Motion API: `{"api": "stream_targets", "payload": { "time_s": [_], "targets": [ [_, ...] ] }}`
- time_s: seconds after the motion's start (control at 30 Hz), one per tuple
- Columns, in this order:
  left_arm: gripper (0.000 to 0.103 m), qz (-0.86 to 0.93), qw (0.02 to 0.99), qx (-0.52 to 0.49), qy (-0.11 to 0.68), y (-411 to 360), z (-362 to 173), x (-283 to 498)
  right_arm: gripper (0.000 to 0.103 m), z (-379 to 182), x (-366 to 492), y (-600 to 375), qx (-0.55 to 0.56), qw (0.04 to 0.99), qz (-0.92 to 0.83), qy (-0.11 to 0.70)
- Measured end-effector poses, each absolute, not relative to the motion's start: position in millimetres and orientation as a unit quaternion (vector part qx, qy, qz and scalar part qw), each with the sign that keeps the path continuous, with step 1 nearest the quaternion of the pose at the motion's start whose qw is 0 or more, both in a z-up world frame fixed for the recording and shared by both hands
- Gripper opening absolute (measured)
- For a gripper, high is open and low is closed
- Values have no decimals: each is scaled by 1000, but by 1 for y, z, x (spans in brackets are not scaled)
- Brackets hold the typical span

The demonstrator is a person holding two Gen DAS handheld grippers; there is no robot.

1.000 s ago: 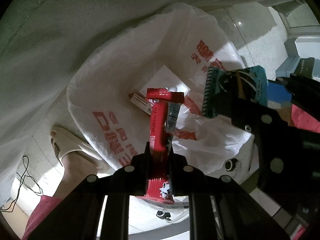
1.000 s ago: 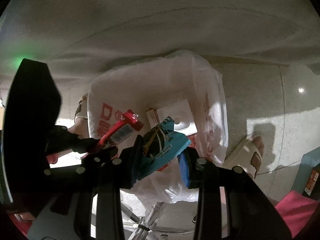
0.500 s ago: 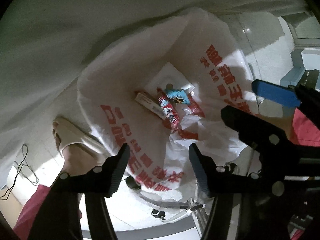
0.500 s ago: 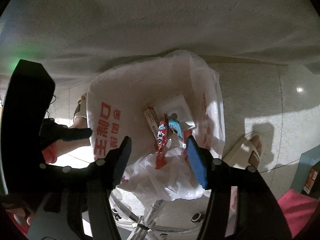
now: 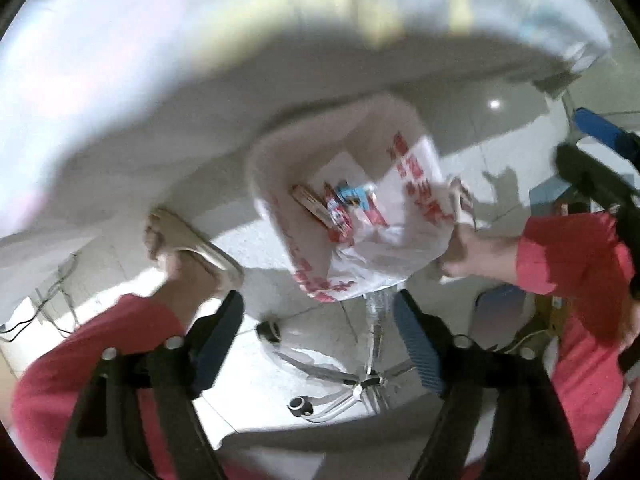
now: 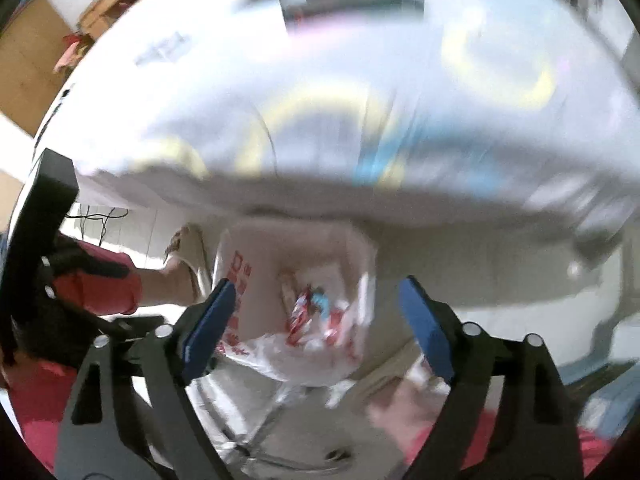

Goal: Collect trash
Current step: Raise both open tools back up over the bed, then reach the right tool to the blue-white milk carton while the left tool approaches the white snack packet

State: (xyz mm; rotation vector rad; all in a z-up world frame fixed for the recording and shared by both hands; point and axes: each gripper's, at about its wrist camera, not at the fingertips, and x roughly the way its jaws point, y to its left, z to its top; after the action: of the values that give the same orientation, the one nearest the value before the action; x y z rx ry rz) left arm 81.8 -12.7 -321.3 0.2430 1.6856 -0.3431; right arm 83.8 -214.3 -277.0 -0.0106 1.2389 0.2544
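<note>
Left claw (image 5: pixel 318 334): jaws spread and opening, nothing between the pads, pointing down above the bag (image 5: pixel 408 240). Right claw (image 6: pixel 316 320): jaws likewise spread and opening, empty, also above the bag (image 6: pixel 248 280). Bag: white plastic with red print, mouth open upward, standing on the floor beside the table (image 5: pixel 160 80) edge. Trash, inside the bag at its bottom: red wrapper (image 5: pixel 339 216), blue wrapper (image 5: pixel 354 196) touching it, and a flat tan packet (image 5: pixel 310 204) just beside the red one; the same red wrapper (image 6: pixel 300 314) and blue wrapper (image 6: pixel 320 302) appeared between the right claw's fingers in the right wrist view, well below them. Sandalled foot (image 5: pixel 188 236) stood left of the bag; red-sleeved legs flanked it. Chair base (image 5: pixel 360 384) with castors lay near the bag on the tiled floor. Both views were motion-blurred.
</note>
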Motion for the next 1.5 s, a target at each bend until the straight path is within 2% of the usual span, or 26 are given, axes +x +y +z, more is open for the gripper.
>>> {"api": "stream_targets", "payload": {
  "time_s": [0.13, 0.23, 0.33, 0.6, 0.73, 0.97, 1.23, 1.5],
  "targets": [
    [84, -139, 690, 96, 703, 7, -253, 98, 91, -203, 84, -217, -57, 840, 129, 524],
    [87, -149, 720, 87, 672, 15, -198, 115, 92, -156, 89, -218, -78, 854, 139, 496],
    [89, -156, 750, 131, 630, 15, -145, 130, 93, -113, 96, -217, -86, 863, 148, 475],
    [92, -185, 773, 205, 571, 10, -61, 183, 96, -35, 127, -226, -82, 883, 151, 436],
    [92, -167, 771, 201, 581, 7, -57, 218, 96, -16, 155, -231, -97, 890, 140, 423],
    [92, -181, 752, 166, 612, -12, -83, 282, 96, -18, 221, -228, -92, 886, 154, 427],
    [92, -190, 729, 150, 640, -30, -127, 335, 96, -45, 292, -209, -105, 873, 174, 442],
    [92, -193, 721, 110, 656, -31, -152, 367, 96, -77, 326, -201, -105, 857, 187, 469]
  ]
}}
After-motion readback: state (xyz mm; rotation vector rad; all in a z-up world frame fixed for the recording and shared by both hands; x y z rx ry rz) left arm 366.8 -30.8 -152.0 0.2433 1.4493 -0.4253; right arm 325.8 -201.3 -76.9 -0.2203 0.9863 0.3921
